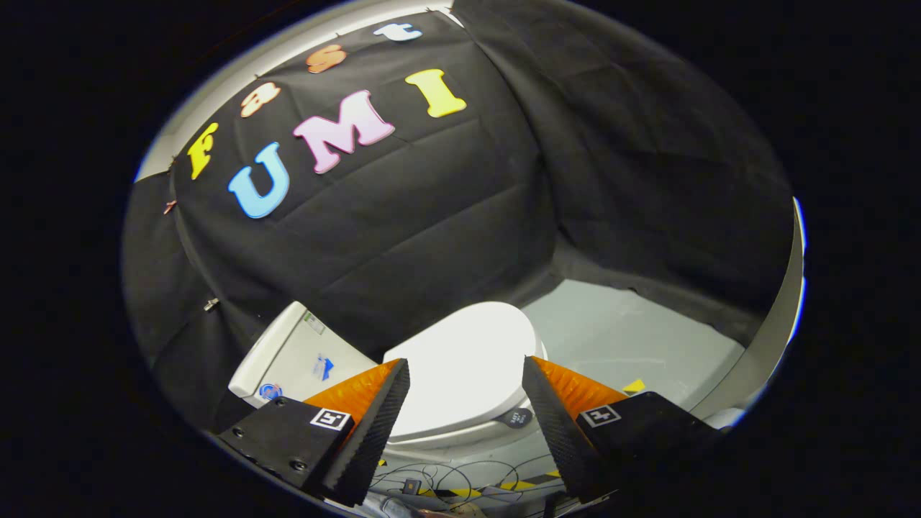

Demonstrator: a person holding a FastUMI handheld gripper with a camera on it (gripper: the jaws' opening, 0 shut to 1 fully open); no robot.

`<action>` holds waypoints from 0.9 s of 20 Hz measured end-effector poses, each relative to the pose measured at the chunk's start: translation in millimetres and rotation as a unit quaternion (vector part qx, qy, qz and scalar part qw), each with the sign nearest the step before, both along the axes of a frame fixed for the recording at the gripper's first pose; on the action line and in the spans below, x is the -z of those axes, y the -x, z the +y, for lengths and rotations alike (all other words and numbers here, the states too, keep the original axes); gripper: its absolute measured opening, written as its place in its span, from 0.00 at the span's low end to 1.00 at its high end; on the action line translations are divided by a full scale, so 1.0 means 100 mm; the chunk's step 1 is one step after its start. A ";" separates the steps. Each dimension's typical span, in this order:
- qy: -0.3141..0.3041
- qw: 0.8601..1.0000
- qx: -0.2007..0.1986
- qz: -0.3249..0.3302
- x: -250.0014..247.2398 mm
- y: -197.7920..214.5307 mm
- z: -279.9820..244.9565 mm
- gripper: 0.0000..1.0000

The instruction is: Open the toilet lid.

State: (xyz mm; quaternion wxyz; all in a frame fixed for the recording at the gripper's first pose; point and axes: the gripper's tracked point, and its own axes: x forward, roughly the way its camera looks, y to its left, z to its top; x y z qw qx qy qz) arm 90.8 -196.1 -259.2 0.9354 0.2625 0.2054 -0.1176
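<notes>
The glossy white oval plastic toilet lid point(464, 360) lay closed over the bowl in the lower middle of the frame, just ahead of the gripper point(466, 396) and seen through the gap between its 2 fingers. Its long axis ran from the lower left of the frame, where the white ceramic tank point(288, 356) stood against the black cloth wall, toward the upper right, so the free front edge of the lid pointed up and right, near the pale grey floor point(633, 338). The gripper's fingers stood wide apart and held nothing; neither fingertip appeared to touch the lid, which sat some way beyond them. Judging from this, the coming move needed the fingers brought to the lid's rim, then a lift back toward the tank. Loose thin cables point(460, 478) lay on the floor below the fingers.
</notes>
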 end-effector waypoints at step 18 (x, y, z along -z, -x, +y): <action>-0.287 0.955 -0.003 0.080 2.02 -0.30 0.17 0.88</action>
